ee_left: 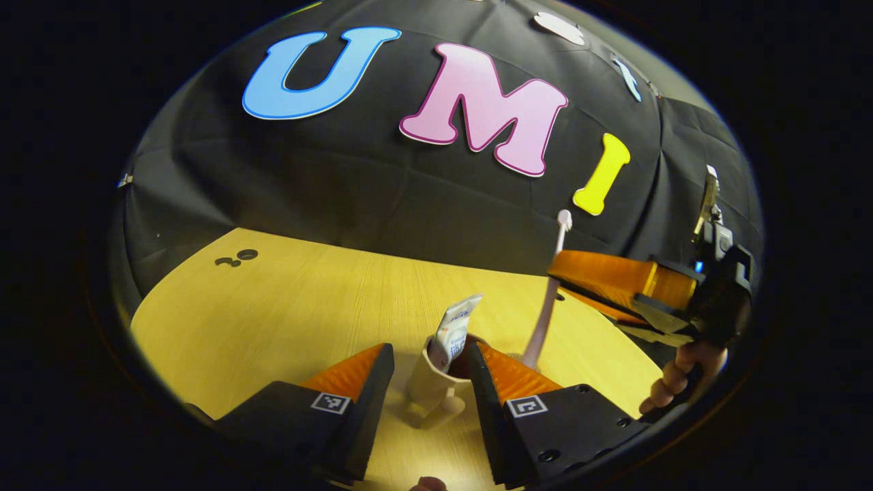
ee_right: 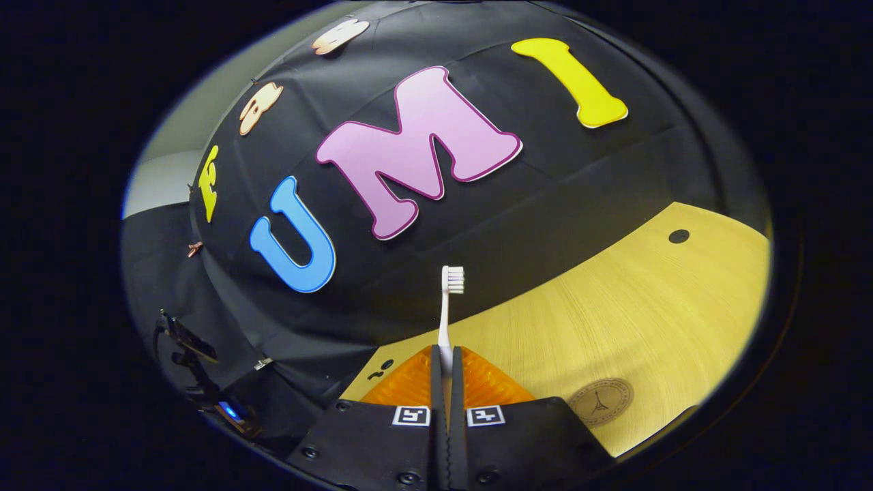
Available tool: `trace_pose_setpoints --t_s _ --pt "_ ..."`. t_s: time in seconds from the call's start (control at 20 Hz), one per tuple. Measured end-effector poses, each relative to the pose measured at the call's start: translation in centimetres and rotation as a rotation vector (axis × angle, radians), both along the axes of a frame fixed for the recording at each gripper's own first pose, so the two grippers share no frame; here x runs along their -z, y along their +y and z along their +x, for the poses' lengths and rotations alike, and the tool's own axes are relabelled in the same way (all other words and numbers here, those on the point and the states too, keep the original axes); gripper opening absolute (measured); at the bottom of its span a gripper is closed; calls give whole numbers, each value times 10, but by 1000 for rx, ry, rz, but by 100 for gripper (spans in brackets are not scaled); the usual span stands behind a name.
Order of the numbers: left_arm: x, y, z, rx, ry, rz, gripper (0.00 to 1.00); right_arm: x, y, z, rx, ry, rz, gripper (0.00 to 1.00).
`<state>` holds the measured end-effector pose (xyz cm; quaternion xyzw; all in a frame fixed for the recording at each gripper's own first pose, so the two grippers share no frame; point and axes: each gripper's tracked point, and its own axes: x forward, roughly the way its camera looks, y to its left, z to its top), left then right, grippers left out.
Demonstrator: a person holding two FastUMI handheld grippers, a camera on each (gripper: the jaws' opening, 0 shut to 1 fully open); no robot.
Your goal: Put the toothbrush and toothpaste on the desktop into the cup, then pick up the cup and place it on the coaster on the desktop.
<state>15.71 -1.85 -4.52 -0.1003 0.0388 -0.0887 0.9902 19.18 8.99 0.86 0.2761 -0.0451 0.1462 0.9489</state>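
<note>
The brush (ee_right: pixel 447 314) is pinched by the right gripper (ee_right: pixel 447 382); the left gripper (ee_left: pixel 430 382) is spread around the cup (ee_left: pixel 436 385). If lowered off-centre, the rim may be hit and the cup tipped.

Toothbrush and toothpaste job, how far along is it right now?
Done: the toothpaste stands in the cup. In hand: the right gripper is shut on the toothbrush, held upright beside the cup; the left gripper is open around the cup. Left: toothbrush into the cup, then cup onto the coaster.
</note>
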Motion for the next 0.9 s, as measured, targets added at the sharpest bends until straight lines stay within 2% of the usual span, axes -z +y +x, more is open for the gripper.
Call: trace_pose_setpoints --t_s 0.25,0.45,0.65,0.9 --pt "15 1 -15 17 23 41 68 13 1 25 43 -8 -34 5" --pt "26 0 -18 21 38 63 68 28 11 35 38 -11 -88 5" --pt "28 5 -19 7 49 42 68 44 16 33 37 -8 -169 5" --pt "30 9 -17 -16 54 29 68 57 20 29 3 27 -192 9"
